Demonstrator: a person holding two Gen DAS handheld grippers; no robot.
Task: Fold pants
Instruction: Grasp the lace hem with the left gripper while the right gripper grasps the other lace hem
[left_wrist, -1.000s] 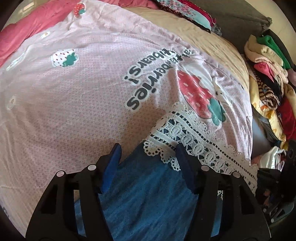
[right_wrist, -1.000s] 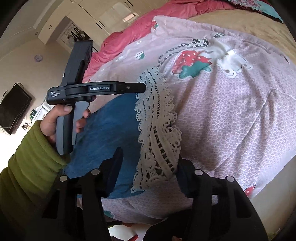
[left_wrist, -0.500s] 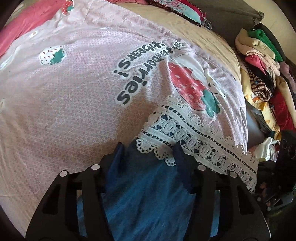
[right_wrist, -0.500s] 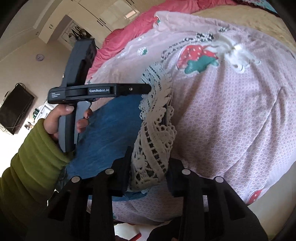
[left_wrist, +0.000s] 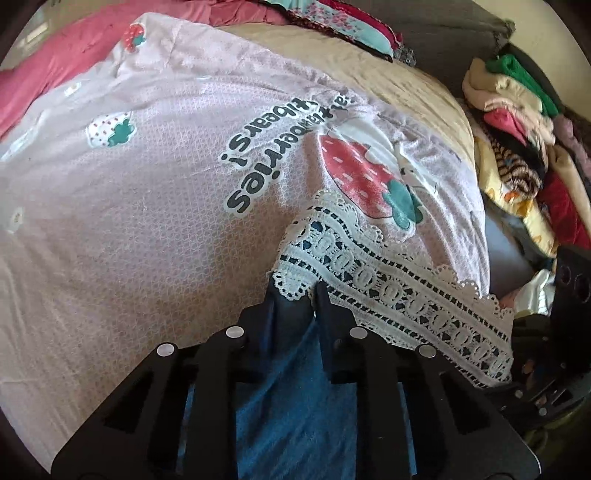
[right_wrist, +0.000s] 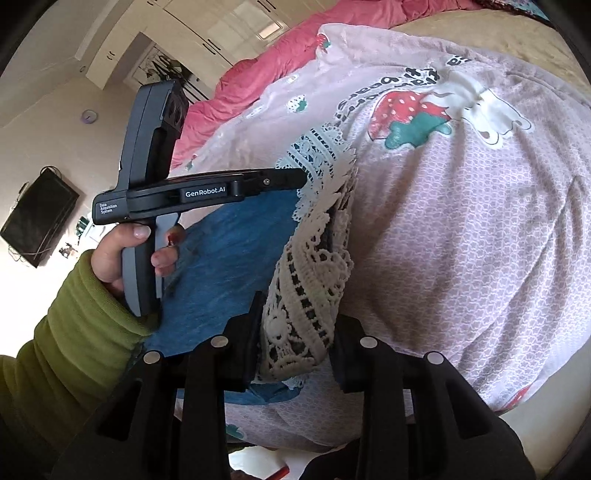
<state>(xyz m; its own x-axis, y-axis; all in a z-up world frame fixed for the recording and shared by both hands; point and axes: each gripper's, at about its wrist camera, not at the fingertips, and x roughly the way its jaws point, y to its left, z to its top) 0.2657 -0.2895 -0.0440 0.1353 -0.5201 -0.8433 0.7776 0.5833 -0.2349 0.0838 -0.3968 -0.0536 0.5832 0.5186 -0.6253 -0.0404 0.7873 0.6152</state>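
I see the pants (left_wrist: 291, 413) — blue denim-look fabric with a wide white lace hem (left_wrist: 388, 291), dark openwork showing through the lace. They lie on the pink strawberry quilt (left_wrist: 129, 229), blue part toward me, lace edge away. In the right wrist view the lace (right_wrist: 310, 291) is bunched and lifted into a ridge — standing off the quilt, not flat. The blue panel (right_wrist: 229, 266) beside it looks smooth.

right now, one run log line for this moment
step: grasp lace hem | left gripper: shut on pants | right gripper: shut on pants | surface: quilt
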